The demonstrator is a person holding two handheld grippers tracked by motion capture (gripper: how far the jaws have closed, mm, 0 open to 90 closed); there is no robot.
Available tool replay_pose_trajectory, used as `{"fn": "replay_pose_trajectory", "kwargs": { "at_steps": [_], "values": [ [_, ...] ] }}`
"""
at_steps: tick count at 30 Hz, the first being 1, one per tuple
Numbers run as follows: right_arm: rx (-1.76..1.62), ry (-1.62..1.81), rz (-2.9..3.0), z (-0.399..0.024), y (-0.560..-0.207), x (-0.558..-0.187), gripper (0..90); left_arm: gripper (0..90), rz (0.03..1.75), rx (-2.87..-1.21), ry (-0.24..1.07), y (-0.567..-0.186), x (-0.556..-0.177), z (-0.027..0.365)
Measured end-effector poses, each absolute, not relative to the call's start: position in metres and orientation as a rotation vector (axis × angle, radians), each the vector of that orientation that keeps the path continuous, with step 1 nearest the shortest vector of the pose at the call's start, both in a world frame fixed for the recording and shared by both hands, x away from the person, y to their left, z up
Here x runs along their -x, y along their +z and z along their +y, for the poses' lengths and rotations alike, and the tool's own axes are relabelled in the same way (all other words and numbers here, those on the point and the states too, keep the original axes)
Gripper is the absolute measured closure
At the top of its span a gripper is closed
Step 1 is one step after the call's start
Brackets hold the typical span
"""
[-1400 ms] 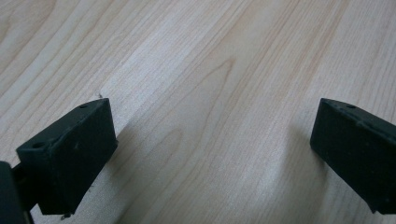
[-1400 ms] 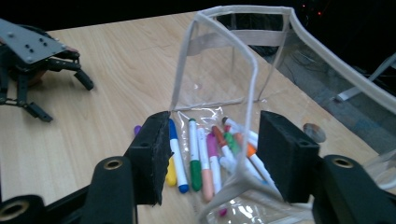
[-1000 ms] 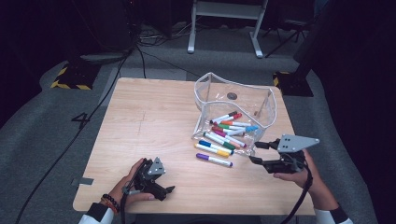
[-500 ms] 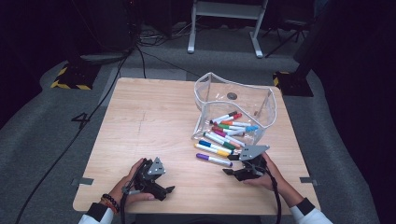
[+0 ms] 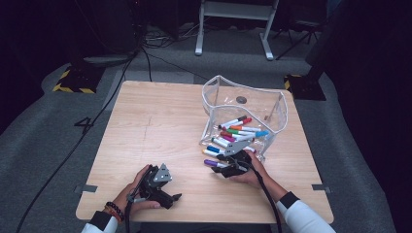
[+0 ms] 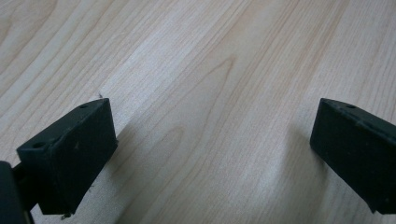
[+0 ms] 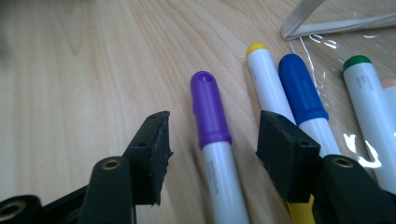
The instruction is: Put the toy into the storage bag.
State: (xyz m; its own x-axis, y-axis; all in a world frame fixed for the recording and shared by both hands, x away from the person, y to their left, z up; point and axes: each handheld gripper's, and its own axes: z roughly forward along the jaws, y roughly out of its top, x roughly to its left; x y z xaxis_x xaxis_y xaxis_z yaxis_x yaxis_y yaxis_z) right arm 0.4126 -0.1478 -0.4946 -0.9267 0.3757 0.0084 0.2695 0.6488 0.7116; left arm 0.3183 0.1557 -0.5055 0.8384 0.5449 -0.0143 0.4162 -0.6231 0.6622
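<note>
1. wooden table (image 5: 160, 121) on grey carpet, dark room around it; we see its whole left half bare, with wide open room there, while the right half is crowded.
2. near the right edge stands a clear bag (image 5: 245, 104), its mouth open toward us, with markers spilling out onto the wood.
3. we count two grippers, one bag, and about ten markers in the high view; the pile is too tangled for an exact count.
4. our right gripper (image 7: 212, 140) is low over the purple marker (image 7: 210, 112), which lies on the table in front of the bag. its jaws are spread, one on each side of the marker, not pressing it.
5. our left gripper (image 6: 210, 140) rests near the front edge, jaws wide apart over bare wood, grasping nothing.
6. the right gripper view shows what the high view blurs: a yellow marker (image 7: 267, 74), a blue marker (image 7: 299, 91) and a green marker (image 7: 369, 93) just beside the purple one.
</note>
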Motion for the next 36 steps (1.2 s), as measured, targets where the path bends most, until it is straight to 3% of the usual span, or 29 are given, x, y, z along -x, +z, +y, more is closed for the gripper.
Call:
{"fn": "replay_pose_trajectory", "kwargs": {
  "at_steps": [5, 7, 13, 23, 36],
  "values": [
    [-0.540, 1.182, 2.718, -0.140, -0.498, -0.418, 51.3, 0.7, 0.698, -2.330, 0.245, -0.505, -0.318, 0.156],
    [-0.512, 1.161, 2.704, -0.140, -0.498, -0.414, 61.1, 0.7, 0.698, -2.330, 0.245, -0.506, -0.318, 0.156],
    [-0.481, 1.190, 2.702, -0.145, -0.499, -0.407, 73.7, 0.7, 0.696, -2.331, 0.244, -0.505, -0.317, 0.157],
    [-0.497, 1.219, 2.723, -0.167, -0.493, -0.394, 74.4, 0.7, 0.703, -2.330, 0.245, -0.505, -0.317, 0.157],
    [-0.494, 1.462, 2.525, -0.210, -0.434, -0.372, 74.5, 0.7, 0.702, -2.332, 0.244, -0.505, -0.317, 0.157]
  ]
}}
